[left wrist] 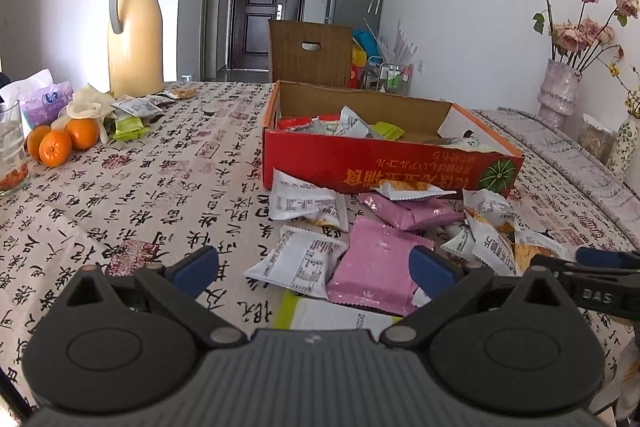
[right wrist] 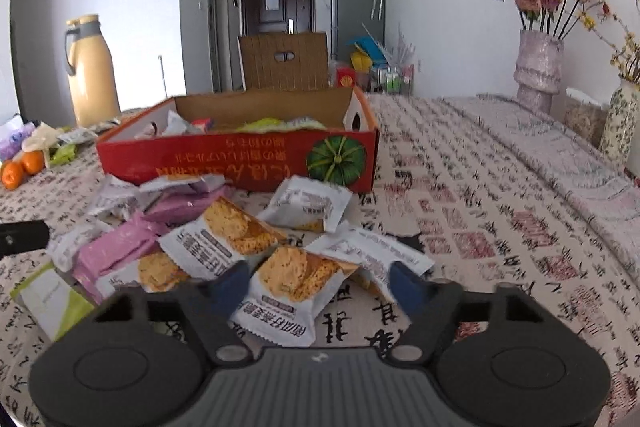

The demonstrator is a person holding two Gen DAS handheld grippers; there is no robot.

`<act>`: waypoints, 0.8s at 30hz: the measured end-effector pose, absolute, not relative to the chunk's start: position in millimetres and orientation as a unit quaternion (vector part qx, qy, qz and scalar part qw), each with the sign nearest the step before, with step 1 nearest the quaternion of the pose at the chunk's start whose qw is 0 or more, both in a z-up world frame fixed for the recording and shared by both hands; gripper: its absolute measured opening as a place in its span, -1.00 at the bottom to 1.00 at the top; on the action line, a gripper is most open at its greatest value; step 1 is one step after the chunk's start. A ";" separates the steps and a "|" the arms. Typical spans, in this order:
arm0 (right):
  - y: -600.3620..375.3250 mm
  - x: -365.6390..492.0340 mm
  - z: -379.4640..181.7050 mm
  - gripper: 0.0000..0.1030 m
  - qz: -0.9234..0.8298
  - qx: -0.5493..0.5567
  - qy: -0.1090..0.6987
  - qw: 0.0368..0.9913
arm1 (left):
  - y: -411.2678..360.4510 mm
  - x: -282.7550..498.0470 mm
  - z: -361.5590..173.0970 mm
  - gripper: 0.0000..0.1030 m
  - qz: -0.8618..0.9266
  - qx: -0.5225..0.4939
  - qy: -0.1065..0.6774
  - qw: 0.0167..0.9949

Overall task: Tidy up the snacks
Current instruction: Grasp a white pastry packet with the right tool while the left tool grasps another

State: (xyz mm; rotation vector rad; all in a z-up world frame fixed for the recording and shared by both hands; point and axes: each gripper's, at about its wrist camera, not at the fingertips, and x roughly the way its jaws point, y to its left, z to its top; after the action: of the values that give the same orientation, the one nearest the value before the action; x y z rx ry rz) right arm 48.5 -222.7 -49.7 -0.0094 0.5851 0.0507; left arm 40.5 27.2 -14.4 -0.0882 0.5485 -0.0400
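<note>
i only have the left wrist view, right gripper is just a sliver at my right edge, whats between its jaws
observer: In the right wrist view the right gripper straddles a white cookie packet that lies picture side up at the near edge of the pile.
operator: is it clamped on it yet
observer: No, the jaws are open. The pad on the picture's right stands clear of that packet, above a second white packet.
</note>
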 end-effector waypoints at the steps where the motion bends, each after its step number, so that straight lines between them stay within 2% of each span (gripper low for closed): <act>1: -221.6 52.0 -51.7 0.24 0.024 -0.004 0.293 0.956 | 27.3 41.3 -15.3 1.00 -0.020 -0.044 0.272 0.961; 9: -205.6 75.1 -61.7 0.21 0.021 -0.008 0.310 0.950 | 27.2 46.8 -20.6 1.00 -0.018 -0.044 0.284 0.958; 10: -203.6 76.3 -65.0 0.11 0.023 -0.011 0.315 0.949 | 27.3 47.0 -20.7 1.00 -0.018 -0.044 0.284 0.958; 12: -201.5 75.8 -70.3 0.05 0.027 -0.016 0.317 0.948 | 28.0 47.7 -20.8 1.00 -0.017 -0.045 0.285 0.957; 14: -201.6 73.1 -70.9 -0.27 0.034 -0.017 0.313 0.949 | 28.0 49.2 -21.1 1.00 -0.016 -0.044 0.287 0.957; 15: -202.6 72.4 -70.8 -0.53 0.041 -0.013 0.311 0.949 | 27.9 49.7 -21.3 1.00 -0.016 -0.043 0.288 0.957; 16: -203.6 71.0 -70.6 -0.65 0.043 -0.012 0.309 0.950 | 27.1 50.1 -21.3 1.00 -0.016 -0.043 0.288 0.956; 24: -219.2 57.2 -63.2 -0.70 0.040 0.008 0.278 0.960 | 27.4 65.9 -24.4 1.00 -0.006 -0.024 0.303 0.953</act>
State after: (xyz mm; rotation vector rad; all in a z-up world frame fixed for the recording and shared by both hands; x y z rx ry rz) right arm 57.2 -219.2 -63.2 0.0169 0.5626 0.0820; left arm 65.9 27.4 -24.4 -0.0485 0.6164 -0.0126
